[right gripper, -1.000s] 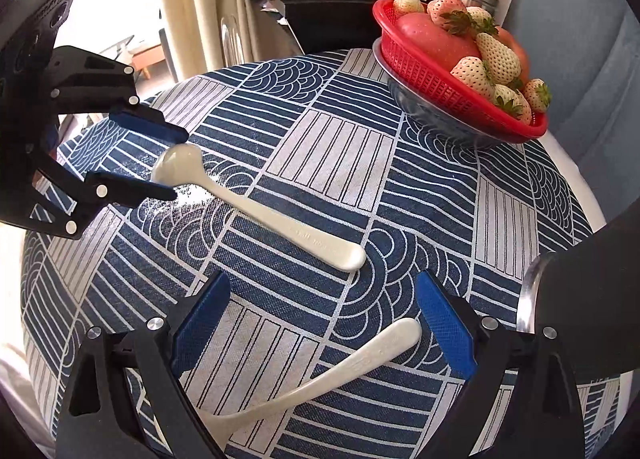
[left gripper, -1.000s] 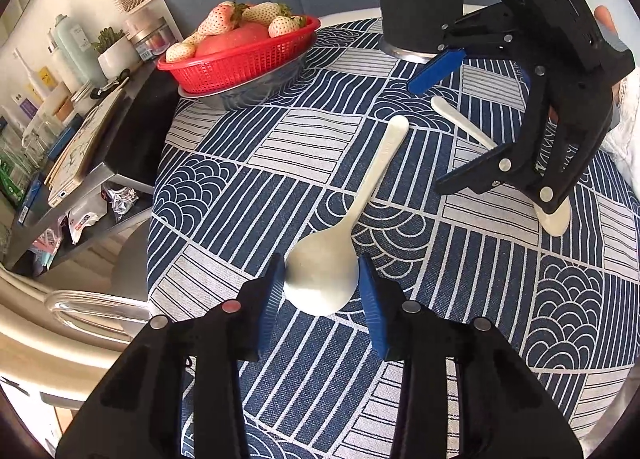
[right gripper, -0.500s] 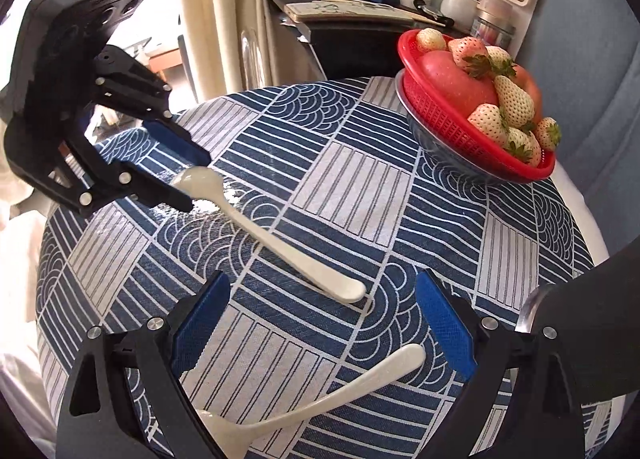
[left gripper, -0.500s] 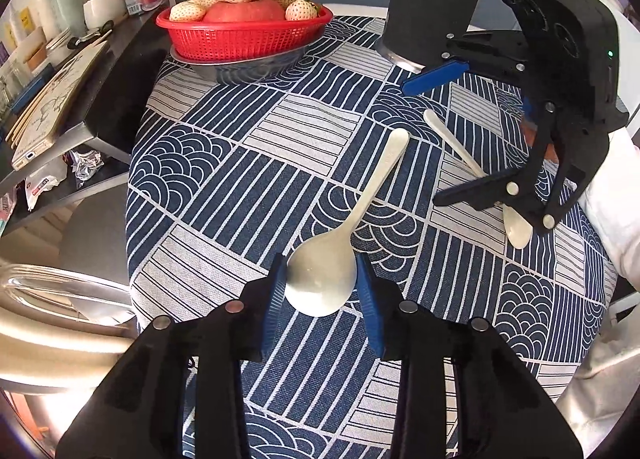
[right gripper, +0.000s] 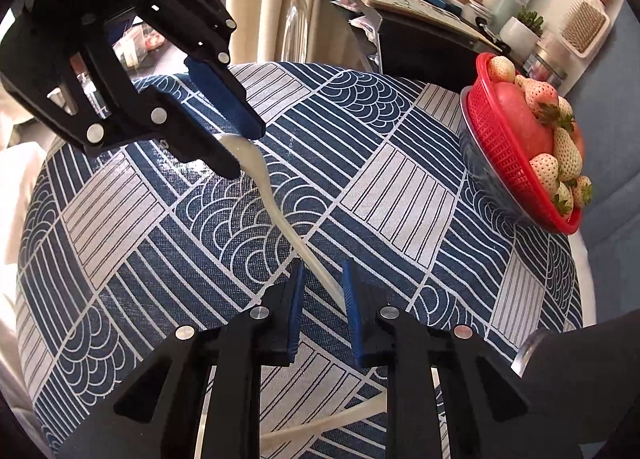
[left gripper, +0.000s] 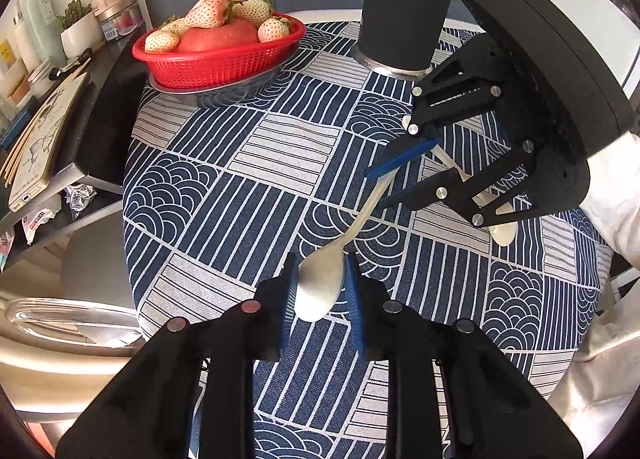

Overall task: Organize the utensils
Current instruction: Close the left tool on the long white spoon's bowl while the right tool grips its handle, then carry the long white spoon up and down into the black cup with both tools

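A cream spoon point(left gripper: 320, 287) is held above the patterned table. My left gripper point(left gripper: 320, 291) is shut on its bowl. My right gripper point(right gripper: 322, 291) has closed around the spoon's handle point(right gripper: 320, 271); the handle lies between the blue pads, touching at least one. The right gripper also shows in the left wrist view point(left gripper: 384, 187), at the handle's far end. A second cream spoon point(left gripper: 502, 227) lies on the table under the right gripper, its handle visible in the right wrist view point(right gripper: 320, 423). A black utensil holder point(left gripper: 400, 15) stands at the table's far side.
A red basket of strawberries point(left gripper: 216, 55) stands at the table's back left, seen at the right in the right wrist view point(right gripper: 524, 147). A shelf with bottles and books point(left gripper: 36, 91) flanks the table. A chair back point(left gripper: 60, 323) stands near the table edge.
The left gripper lifted the spoon by its bowl. The right gripper moved from the second spoon to this spoon's handle and narrowed from wide open to nearly shut around it.
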A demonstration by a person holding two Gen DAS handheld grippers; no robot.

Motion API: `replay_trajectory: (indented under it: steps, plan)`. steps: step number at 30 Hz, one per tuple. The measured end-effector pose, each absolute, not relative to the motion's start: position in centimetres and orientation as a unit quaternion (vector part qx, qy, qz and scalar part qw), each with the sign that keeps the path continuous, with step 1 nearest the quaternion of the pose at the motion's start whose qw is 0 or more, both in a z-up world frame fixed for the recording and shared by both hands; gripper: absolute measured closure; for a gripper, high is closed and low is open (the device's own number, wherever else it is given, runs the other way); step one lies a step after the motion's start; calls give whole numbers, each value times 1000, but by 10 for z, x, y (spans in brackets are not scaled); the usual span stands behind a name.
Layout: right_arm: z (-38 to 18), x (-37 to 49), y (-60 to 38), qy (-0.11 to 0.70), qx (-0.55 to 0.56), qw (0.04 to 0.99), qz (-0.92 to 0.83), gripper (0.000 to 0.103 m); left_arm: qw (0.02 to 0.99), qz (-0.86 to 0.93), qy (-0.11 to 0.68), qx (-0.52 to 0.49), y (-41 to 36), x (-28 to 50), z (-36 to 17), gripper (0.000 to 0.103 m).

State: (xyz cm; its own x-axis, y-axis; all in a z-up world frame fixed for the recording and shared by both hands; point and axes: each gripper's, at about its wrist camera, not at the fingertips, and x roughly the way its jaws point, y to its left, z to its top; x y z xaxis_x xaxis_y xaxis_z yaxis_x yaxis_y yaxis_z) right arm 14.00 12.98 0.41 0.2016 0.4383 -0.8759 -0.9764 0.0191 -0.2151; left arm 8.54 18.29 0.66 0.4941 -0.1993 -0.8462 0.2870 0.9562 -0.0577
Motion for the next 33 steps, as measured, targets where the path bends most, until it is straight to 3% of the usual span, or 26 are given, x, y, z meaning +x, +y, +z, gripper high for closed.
replay_trajectory:
  steps: [2,16,24,33]
  plan:
    - [11,134,124,299,-420,648,560,88,867,-130,478,52,185,85,10,83]
    - [49,136,83,316,-346,646,603,93,873,-155,456,77,166,81,34,84]
    - [79,143,60,303,-382,654,579,93,880,-191,429,68,148,93,51,84]
    - [145,164,22,289,-418,679,530,94,894,-236,369,95,110,120,106,85]
